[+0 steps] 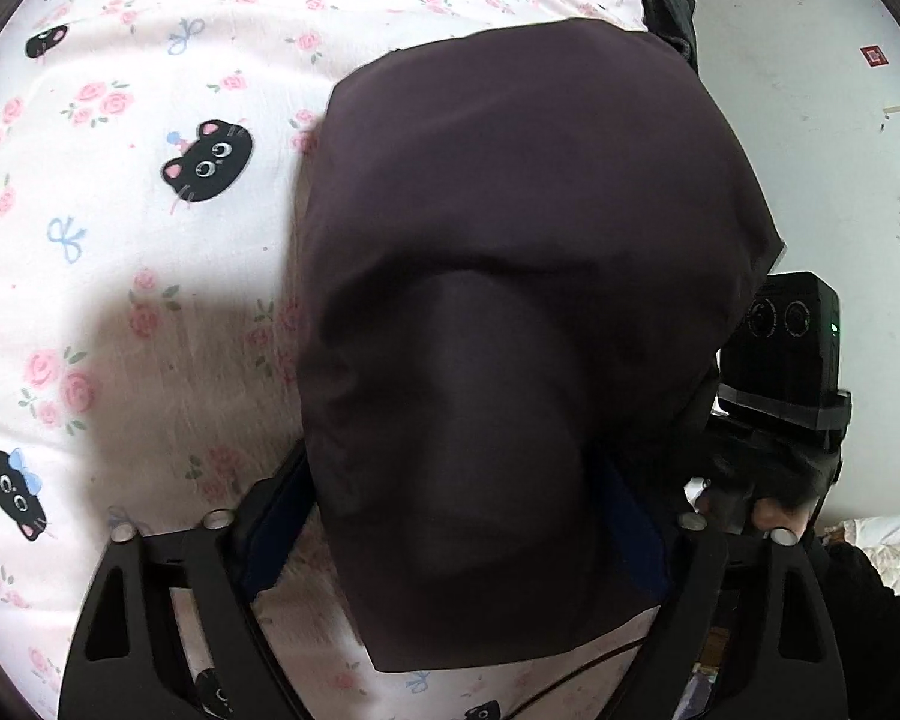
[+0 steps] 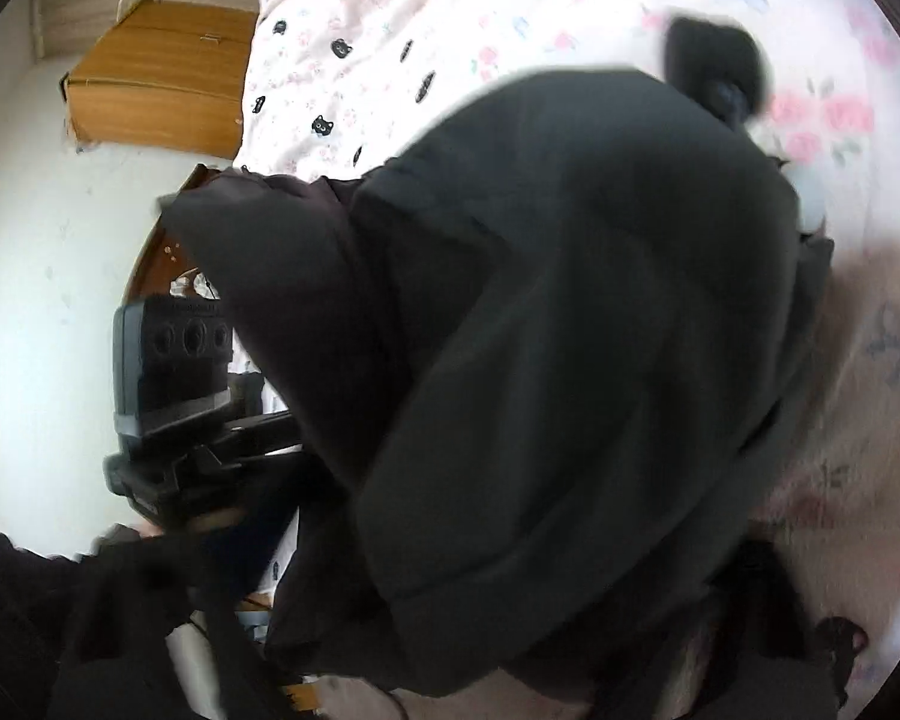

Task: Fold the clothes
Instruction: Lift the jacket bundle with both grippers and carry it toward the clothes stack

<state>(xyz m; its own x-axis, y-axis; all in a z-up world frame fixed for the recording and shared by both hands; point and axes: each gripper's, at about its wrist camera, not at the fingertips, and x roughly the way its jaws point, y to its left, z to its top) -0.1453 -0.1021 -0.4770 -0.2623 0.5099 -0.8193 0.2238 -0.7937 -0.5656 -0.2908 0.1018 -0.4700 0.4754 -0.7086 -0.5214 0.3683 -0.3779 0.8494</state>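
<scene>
A dark garment (image 1: 528, 276) hangs in front of the left wrist camera, draped over my left gripper (image 1: 456, 516) and hiding its fingertips. The blue-lined fingers (image 1: 273, 531) show at both sides, close against the cloth, so the left gripper is shut on the garment. In the right wrist view the same dark garment (image 2: 570, 330) covers my right gripper and fills the middle; its fingers are hidden. The other gripper's camera head shows in each view, at the right (image 1: 792, 348) and at the left (image 2: 174, 354).
A bed with a pink sheet printed with roses and black cats (image 1: 150, 180) lies below, and shows in the right wrist view (image 2: 390, 30). A wooden cabinet (image 2: 162, 78) stands by the white wall. White floor (image 1: 822, 120) lies beside the bed.
</scene>
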